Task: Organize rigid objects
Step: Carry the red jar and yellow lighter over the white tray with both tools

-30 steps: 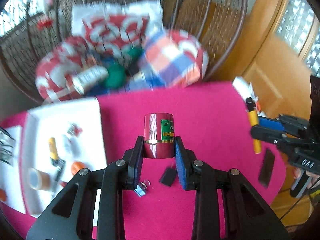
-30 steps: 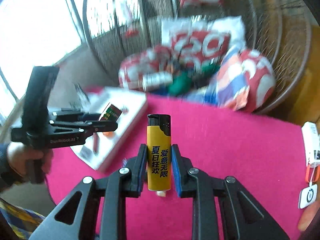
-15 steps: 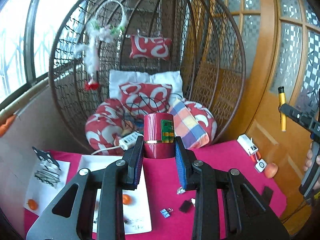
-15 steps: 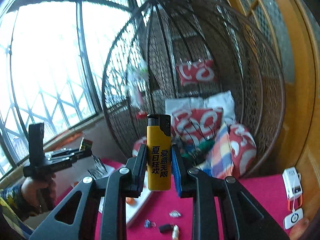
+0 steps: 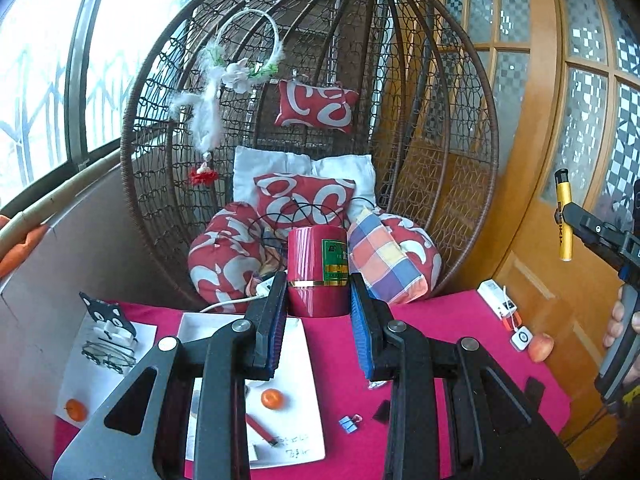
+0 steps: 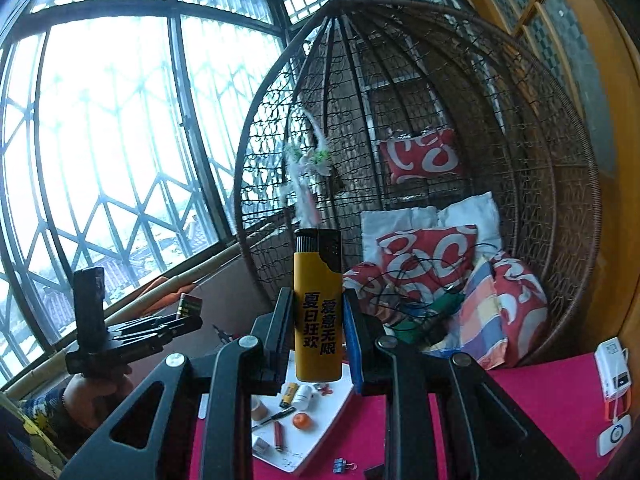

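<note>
My left gripper is shut on a dark red cylindrical tin with a green label and holds it high above the table. My right gripper is shut on a yellow lighter with black print, held upright in the air. The lighter also shows in the left wrist view at the far right. The left gripper and tin show small in the right wrist view at the left. A white tray lies on the pink table below, with an orange ball and a red pen in it.
A wicker egg chair with red cushions stands behind the table. On the table lie a blue binder clip, black pieces, a white charger, a peach and a cat-shaped glasses holder.
Both grippers rose well above the table with the tin and the lighter still in them. The views tilted up from the tabletop to the egg chair and windows.
</note>
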